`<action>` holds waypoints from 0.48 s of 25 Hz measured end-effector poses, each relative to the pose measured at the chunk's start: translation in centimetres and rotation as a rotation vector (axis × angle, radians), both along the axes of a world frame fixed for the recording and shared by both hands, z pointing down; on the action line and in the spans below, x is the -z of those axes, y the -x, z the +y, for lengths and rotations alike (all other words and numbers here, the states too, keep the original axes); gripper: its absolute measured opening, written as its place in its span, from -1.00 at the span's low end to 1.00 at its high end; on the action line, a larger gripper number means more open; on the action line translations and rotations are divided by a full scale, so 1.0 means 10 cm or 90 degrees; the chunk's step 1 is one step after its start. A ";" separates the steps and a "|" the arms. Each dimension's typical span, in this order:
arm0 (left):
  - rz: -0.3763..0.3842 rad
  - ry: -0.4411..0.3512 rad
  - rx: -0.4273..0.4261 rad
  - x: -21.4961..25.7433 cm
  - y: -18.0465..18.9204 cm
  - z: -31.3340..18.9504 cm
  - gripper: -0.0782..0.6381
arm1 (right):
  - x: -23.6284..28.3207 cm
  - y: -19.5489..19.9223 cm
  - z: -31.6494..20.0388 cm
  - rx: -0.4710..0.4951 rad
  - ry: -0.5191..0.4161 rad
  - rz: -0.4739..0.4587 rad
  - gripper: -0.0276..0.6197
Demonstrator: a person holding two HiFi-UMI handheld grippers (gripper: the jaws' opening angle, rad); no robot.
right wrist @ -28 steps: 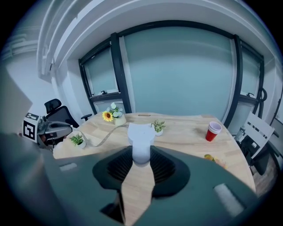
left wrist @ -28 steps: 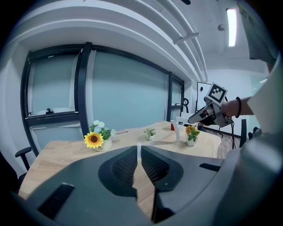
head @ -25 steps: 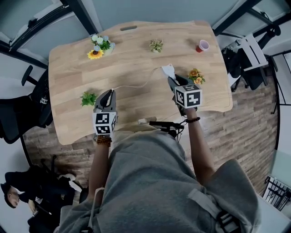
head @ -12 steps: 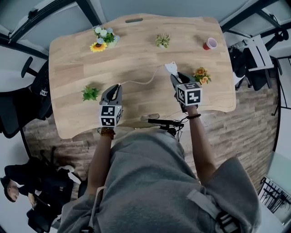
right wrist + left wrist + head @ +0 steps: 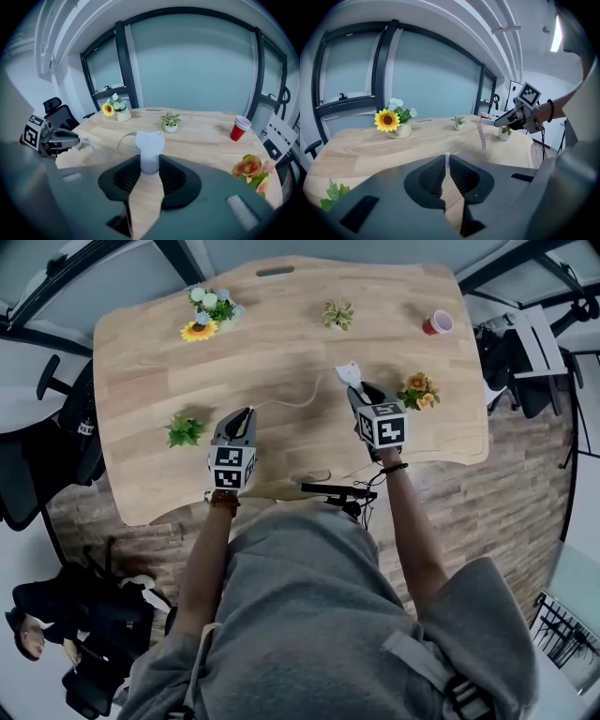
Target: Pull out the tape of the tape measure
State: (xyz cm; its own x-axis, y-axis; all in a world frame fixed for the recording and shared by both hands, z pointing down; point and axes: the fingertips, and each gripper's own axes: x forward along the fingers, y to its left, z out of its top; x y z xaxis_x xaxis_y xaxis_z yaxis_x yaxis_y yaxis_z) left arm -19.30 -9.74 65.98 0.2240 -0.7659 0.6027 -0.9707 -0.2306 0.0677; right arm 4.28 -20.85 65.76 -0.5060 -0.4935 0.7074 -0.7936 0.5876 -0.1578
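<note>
Right gripper (image 5: 149, 165): clenching the white rounded plastic tape measure case (image 5: 149, 146), holding it above the right half of the light wooden desk (image 5: 141, 381). Left gripper (image 5: 447, 169): pinching the thin white end tab (image 5: 447, 158) of the tape, hovering above the desk's near edge. Pale narrow tape (image 5: 292, 405): sagging in a curve between the two grippers, over the desk's middle. Sunflower bunch in white pot (image 5: 208, 319): standing at the desk's far left. Red paper cup (image 5: 437, 322): standing at the desk's far right.

White tape measure (image 5: 149, 150), red cup (image 5: 437, 322), yellow sunflower (image 5: 387, 120)
</note>
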 end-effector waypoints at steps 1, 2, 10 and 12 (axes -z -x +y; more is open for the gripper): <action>0.001 0.007 0.001 -0.05 0.00 0.00 -0.69 | -0.04 0.01 0.00 0.002 0.003 0.001 -0.51; 0.002 0.014 0.002 -0.09 0.00 0.00 -0.69 | -0.08 0.02 -0.01 0.004 0.005 0.003 -0.51; 0.014 0.073 0.014 -0.49 0.02 0.06 -0.69 | -0.39 0.03 -0.03 0.004 0.010 0.017 -0.51; 0.016 0.080 0.017 -0.54 0.02 0.07 -0.68 | -0.48 0.04 -0.02 0.006 0.017 0.022 -0.51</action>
